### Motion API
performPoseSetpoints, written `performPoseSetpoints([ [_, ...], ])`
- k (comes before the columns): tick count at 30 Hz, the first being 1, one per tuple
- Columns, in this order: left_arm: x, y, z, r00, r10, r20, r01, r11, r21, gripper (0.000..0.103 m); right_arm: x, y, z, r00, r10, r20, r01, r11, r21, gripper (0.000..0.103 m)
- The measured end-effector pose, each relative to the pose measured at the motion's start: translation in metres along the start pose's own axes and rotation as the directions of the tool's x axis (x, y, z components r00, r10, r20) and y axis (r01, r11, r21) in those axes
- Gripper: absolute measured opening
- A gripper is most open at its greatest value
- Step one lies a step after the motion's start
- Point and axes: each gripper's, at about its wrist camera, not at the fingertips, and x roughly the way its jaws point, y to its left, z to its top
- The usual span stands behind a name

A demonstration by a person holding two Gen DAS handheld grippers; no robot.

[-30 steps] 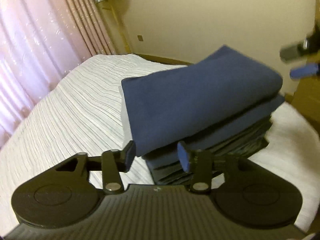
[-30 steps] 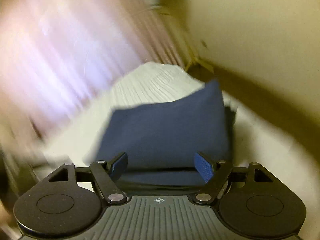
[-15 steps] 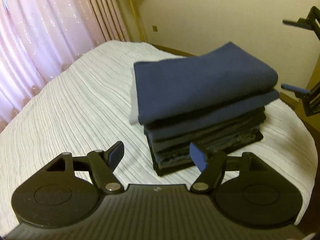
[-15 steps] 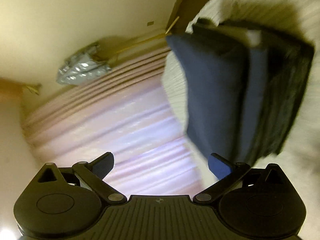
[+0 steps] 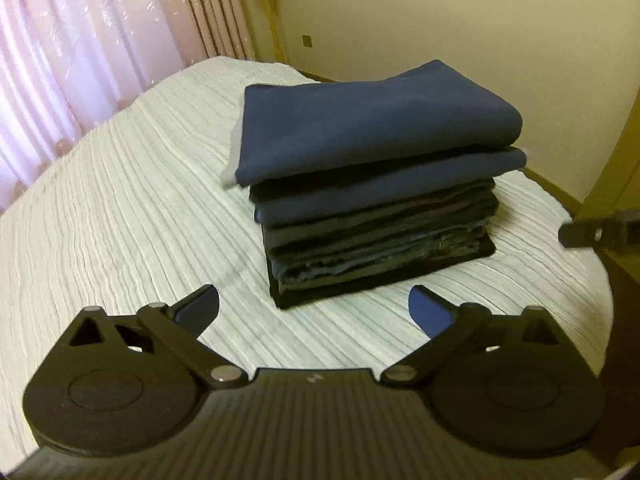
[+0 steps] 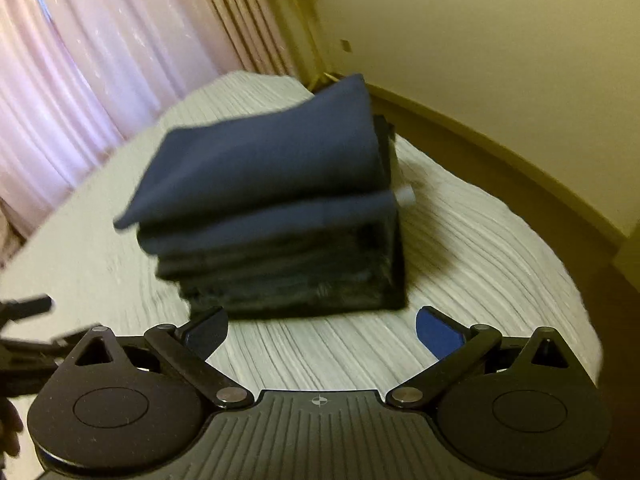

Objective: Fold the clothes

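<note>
A stack of folded clothes (image 5: 372, 200) rests on a bed with a white ribbed cover (image 5: 120, 208). A navy blue garment (image 5: 368, 120) lies on top, with darker grey and black pieces below. My left gripper (image 5: 314, 312) hangs short of the stack's near corner, its jaws still opening, nothing between them. In the right wrist view the same stack (image 6: 276, 216) appears blurred, and my right gripper (image 6: 320, 332) stands open and empty just in front of its base. A finger of the right gripper (image 5: 592, 234) shows at the right edge of the left wrist view.
Pink curtains (image 5: 80, 52) hang behind the bed on the left. A cream wall (image 5: 460, 20) with a wooden skirting (image 6: 500, 152) runs behind the stack. The bed's edge (image 5: 596, 280) falls away to a dark floor at the right. Parts of the left gripper (image 6: 24, 320) show at the right wrist view's left edge.
My left gripper has let go of the navy garment, opened wide and drawn back from the stack. The right gripper swung around and now faces the stack from close by.
</note>
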Motion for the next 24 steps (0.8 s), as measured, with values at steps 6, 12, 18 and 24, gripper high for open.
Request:
performPoseSetpoints([
  [6,-0.033,0.026,-0.031,0.998,-0.061,-0.024,0.059,0.996,-0.073,0.102,-0.026,0.048,-0.036,0.994,-0.100,0.035,0.102,0.993,-0.060,0.103],
  [12,-0.078,0.038,-0.057,0.997,-0.051,0.059,0.057,0.993,-0.100,0.102,-0.056,0.080,-0.064,0.989,-0.126,0.083,0.131,0.990,-0.058,0.103],
  [18,-0.100,0.044,-0.069,0.996,-0.048,0.081,0.061,0.984,-0.165,0.102,-0.077,0.100,-0.080,0.990,-0.109,0.092,0.113,0.993,-0.036,0.103],
  [24,-0.104,0.043,-0.067,0.997,-0.007,0.080,0.023,0.979,-0.202,0.102,-0.085,0.103,-0.075,0.991,-0.097,0.096,0.103,0.993,-0.059,0.103],
])
